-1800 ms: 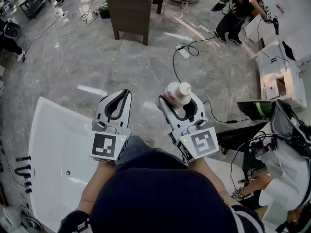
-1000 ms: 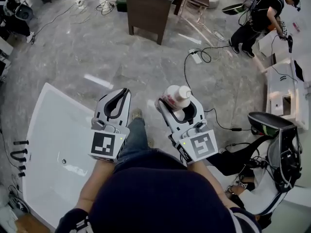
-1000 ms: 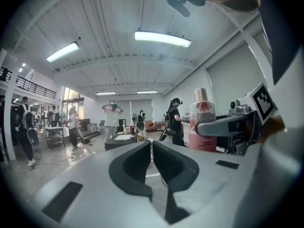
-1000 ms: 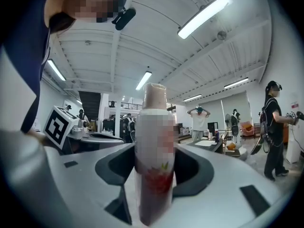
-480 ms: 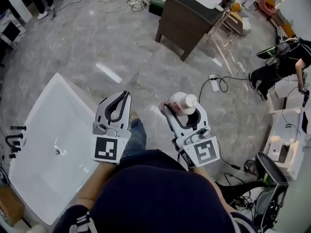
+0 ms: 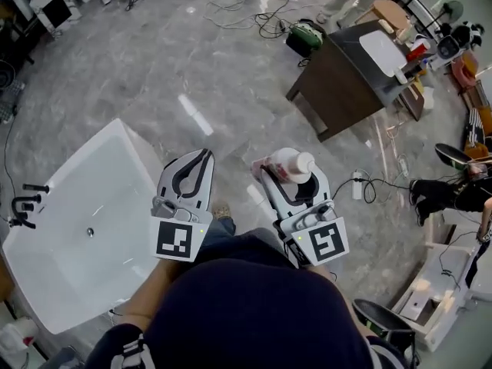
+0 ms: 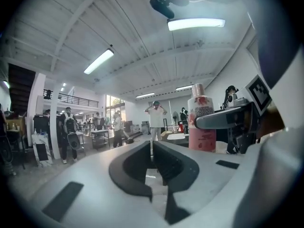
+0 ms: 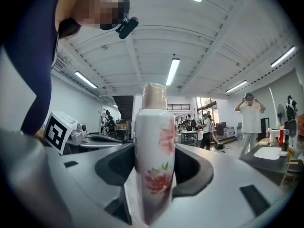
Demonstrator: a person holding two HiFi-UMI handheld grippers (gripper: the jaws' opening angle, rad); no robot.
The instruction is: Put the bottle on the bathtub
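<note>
A white bottle (image 6: 290,164) with a red flower print and a pale cap stands upright between the jaws of my right gripper (image 6: 290,175), which is shut on it. In the right gripper view the bottle (image 8: 154,160) fills the middle, with the dark pads pressing on both its sides. My left gripper (image 6: 201,154) is shut and holds nothing; its tips hang just past the near corner of the white bathtub (image 6: 69,206), which lies on the floor at the lower left. The left gripper view shows the closed jaws (image 7: 151,148) and the bottle (image 7: 201,122) off to the right.
A dark wooden desk (image 6: 346,83) stands at the upper right. Cables (image 6: 265,14) trail over the grey marble floor, and a power strip (image 6: 357,184) lies right of the right gripper. Black tap fittings (image 6: 23,204) sit at the tub's left edge. A person (image 6: 453,194) crouches at far right.
Both grippers have swung to the left with the person's turn, the bottle staying in the right one. The bathtub now lies closer beneath the left gripper, and the desk has shifted to the right.
</note>
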